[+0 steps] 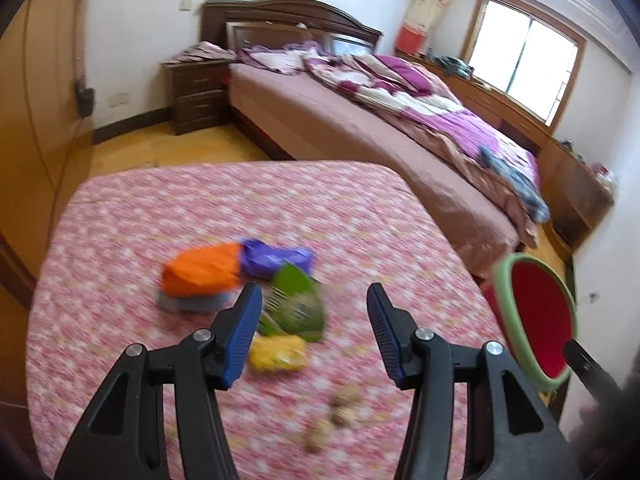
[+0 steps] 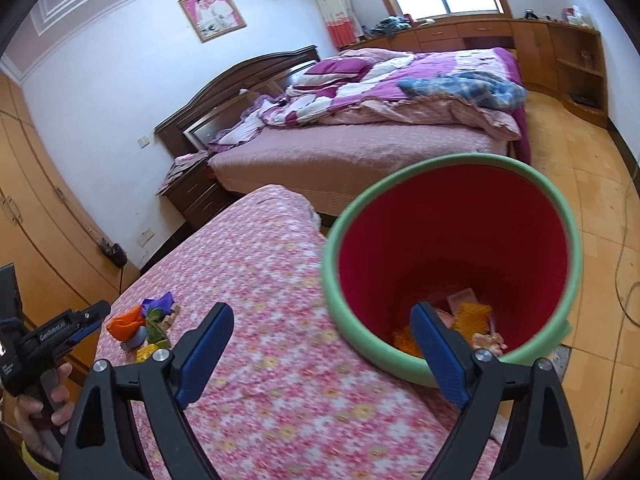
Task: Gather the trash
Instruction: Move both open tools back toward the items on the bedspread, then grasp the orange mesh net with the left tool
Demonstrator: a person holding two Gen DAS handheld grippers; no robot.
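Note:
A pile of trash lies on the pink floral table (image 1: 120,248): an orange wrapper (image 1: 200,270), a purple wrapper (image 1: 276,258), a green packet (image 1: 296,304), a yellow packet (image 1: 278,354) and some brown nutshells (image 1: 340,412). My left gripper (image 1: 314,304) is open and empty just above the green packet. The red bin with a green rim (image 2: 452,240) stands at the table's right edge, with trash inside. My right gripper (image 2: 322,320) is open and empty at the bin's near rim. The pile (image 2: 146,328) and the left gripper (image 2: 86,320) also show in the right wrist view.
A grey object (image 1: 192,302) lies under the orange wrapper. A bed (image 1: 380,128) with a purple quilt stands beyond the table, with a nightstand (image 1: 196,92) at its left. Wooden wardrobes line the left wall. The bin (image 1: 536,316) is to the right of the left gripper.

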